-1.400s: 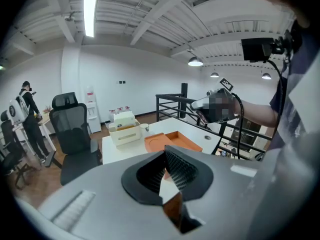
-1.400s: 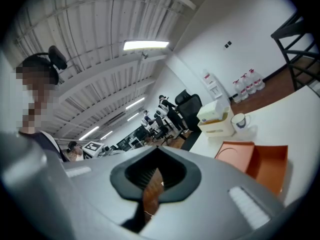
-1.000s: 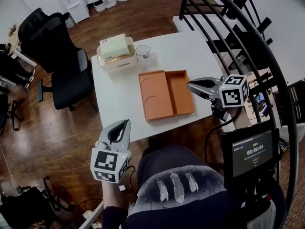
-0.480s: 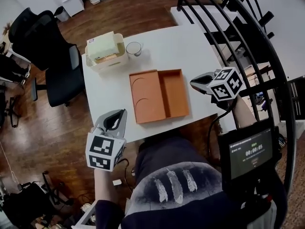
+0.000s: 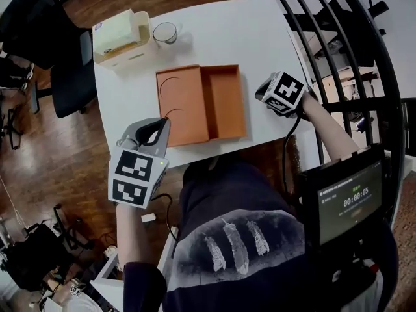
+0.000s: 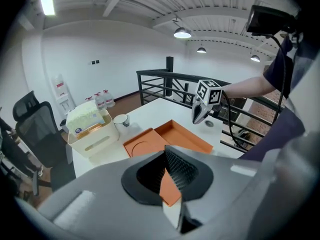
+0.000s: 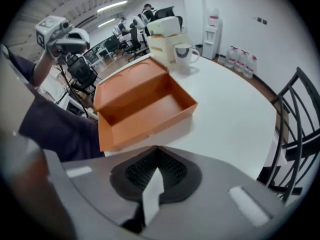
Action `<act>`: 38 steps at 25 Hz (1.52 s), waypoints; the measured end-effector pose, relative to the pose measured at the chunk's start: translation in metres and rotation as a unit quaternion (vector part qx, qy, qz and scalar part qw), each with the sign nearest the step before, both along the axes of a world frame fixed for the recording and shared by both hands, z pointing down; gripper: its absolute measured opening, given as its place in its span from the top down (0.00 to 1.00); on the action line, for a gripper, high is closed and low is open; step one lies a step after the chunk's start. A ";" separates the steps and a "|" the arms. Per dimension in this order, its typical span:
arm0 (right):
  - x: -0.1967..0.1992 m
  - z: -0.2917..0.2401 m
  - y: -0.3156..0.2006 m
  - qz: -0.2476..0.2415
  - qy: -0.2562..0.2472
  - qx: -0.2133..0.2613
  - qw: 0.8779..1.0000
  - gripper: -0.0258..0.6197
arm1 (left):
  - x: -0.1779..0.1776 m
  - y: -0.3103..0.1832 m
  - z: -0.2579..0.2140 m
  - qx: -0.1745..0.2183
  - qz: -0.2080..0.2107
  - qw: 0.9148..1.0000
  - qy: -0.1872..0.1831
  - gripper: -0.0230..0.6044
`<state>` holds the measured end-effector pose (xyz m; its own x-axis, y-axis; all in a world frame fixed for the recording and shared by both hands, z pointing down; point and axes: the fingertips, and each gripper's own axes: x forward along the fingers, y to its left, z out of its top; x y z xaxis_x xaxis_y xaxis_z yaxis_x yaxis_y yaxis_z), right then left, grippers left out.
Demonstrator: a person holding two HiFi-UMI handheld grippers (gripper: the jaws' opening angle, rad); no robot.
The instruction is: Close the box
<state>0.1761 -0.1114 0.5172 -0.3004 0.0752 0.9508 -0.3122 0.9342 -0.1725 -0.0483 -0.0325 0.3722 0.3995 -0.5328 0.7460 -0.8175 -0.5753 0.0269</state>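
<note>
The orange box (image 5: pixel 201 103) lies wide open in the middle of the white tabletop (image 5: pixel 266 31). In the head view its lid (image 5: pixel 177 96) is folded out flat to the left and joins the tray (image 5: pixel 224 99) on the right, so closing has not begun.

The left gripper (image 5: pixel 162 123) is at the box's lower left, with its tips over the lid's near-left corner; I cannot tell whether they touch it. Its jaws are together with nothing between them. The placement looks meant for getting under the lid's free edge and tipping it over the tray.

The right gripper (image 5: pixel 262 91) hovers just right of the tray, its jaws likewise together and empty, probably there to keep the tray from sliding.

A tissue holder (image 5: pixel 123 34) and a cup (image 5: pixel 165 32) stand at the upper left, well apart from the box and out of the lid's swing
</note>
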 end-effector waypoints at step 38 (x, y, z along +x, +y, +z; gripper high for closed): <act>-0.045 0.071 0.026 -0.086 0.058 -0.064 0.993 0.95 | 0.006 -0.003 0.036 -0.036 0.031 0.999 0.022 0.94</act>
<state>0.1312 -0.0857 0.5879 -0.1613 0.2381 0.9578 -0.1744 0.9483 -0.2651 -0.0420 -0.0350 0.4080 0.4630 -0.4513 0.7628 -0.7770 -0.6207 0.1044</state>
